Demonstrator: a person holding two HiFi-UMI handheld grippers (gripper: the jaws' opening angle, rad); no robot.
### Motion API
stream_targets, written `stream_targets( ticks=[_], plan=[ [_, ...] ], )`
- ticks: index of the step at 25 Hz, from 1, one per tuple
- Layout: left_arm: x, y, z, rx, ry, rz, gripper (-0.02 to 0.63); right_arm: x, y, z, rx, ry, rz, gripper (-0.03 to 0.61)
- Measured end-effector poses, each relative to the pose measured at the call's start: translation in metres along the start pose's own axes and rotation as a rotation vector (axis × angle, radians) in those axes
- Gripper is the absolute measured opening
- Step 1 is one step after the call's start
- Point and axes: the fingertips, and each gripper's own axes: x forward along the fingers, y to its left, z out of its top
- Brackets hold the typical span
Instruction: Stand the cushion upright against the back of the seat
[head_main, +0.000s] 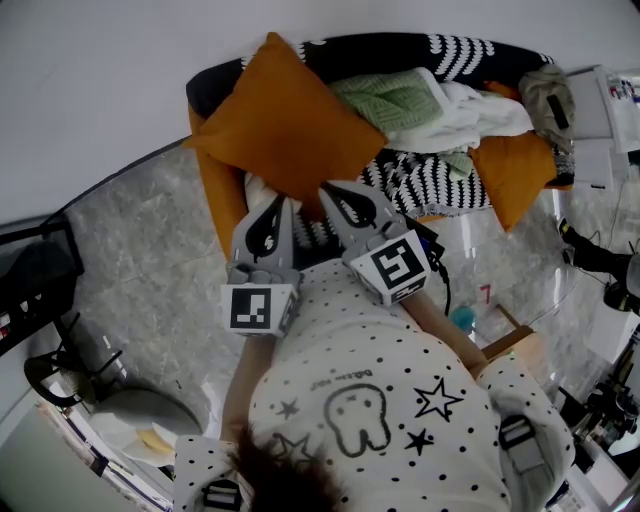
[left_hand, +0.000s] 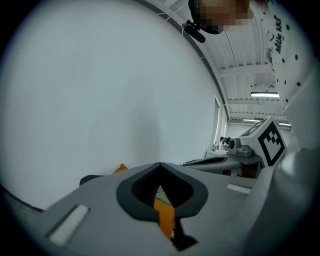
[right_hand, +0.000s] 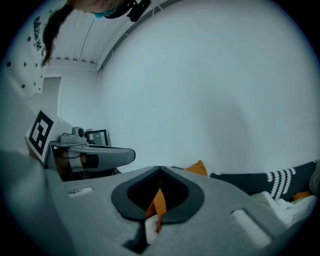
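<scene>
Head view, cushion (head_main: 285, 120): orange, tilted diamond-wise over left end of seat (head_main: 222, 195); upper corner near dark backrest (head_main: 400, 45), lower edge in both grippers.
Left gripper (head_main: 275, 205): jaws together, clamped on orange fabric at cushion's lower edge.
Right gripper (head_main: 335, 192): jaws together on same edge, orange fold pinched between pads.
Surroundings: green knit throw (head_main: 395, 100), white cloth (head_main: 470, 110) and second orange cushion (head_main: 515, 170) piled further right.
Step in hand: judged as raising and squaring cushion.
Method advised: level bottom edge, set down on seat, press top back flat against backrest, release only once steady; keep off the pile.
</scene>
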Motion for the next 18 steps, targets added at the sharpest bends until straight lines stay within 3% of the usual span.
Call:
stream_targets(
  ticks=[18],
  plan=[
    [-0.0012,0.0054,0.0032,-0.007,-0.014,0.013,0.002,0.0031,-0.0014,-0.0002,0.002,-0.006,0.0,0.0]
  ],
)
